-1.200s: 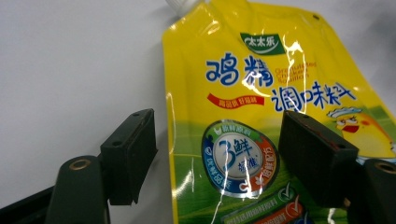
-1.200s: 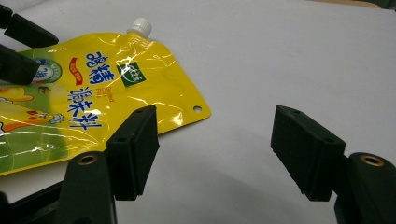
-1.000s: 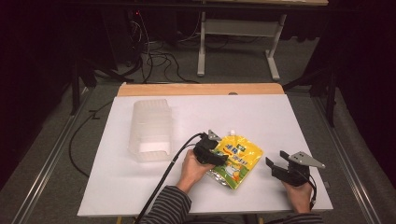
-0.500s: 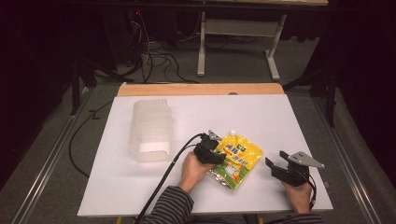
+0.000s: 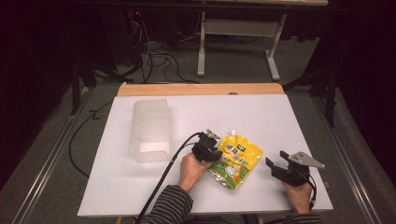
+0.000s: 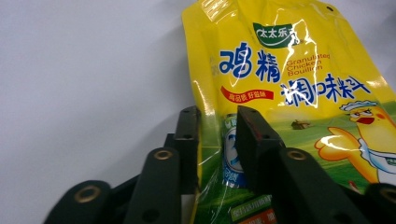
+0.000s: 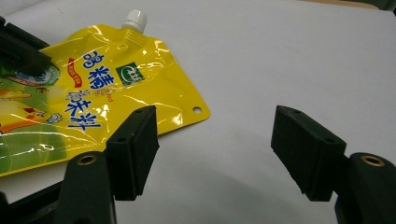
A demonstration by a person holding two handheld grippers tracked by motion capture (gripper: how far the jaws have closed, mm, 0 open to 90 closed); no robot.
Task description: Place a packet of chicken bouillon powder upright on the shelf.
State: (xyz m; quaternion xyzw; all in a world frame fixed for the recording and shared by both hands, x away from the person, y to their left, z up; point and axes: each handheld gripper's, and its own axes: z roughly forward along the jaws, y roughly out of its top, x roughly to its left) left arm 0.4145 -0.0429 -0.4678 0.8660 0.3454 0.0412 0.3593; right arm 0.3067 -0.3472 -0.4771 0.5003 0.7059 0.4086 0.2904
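Left gripper (image 6: 217, 140) jaws just closed on pouch (image 6: 299, 93).

Reading "Granulated Chicken Bouillon" in small orange letters, beside large blue Chinese characters 鸡精, on the yellow pouch (image 6: 289, 93).

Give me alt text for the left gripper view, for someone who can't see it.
A yellow spouted pouch of chicken bouillon lies on a white table, its left edge pinched between the two black jaws of the left hand-held gripper, which have just been closing on it.
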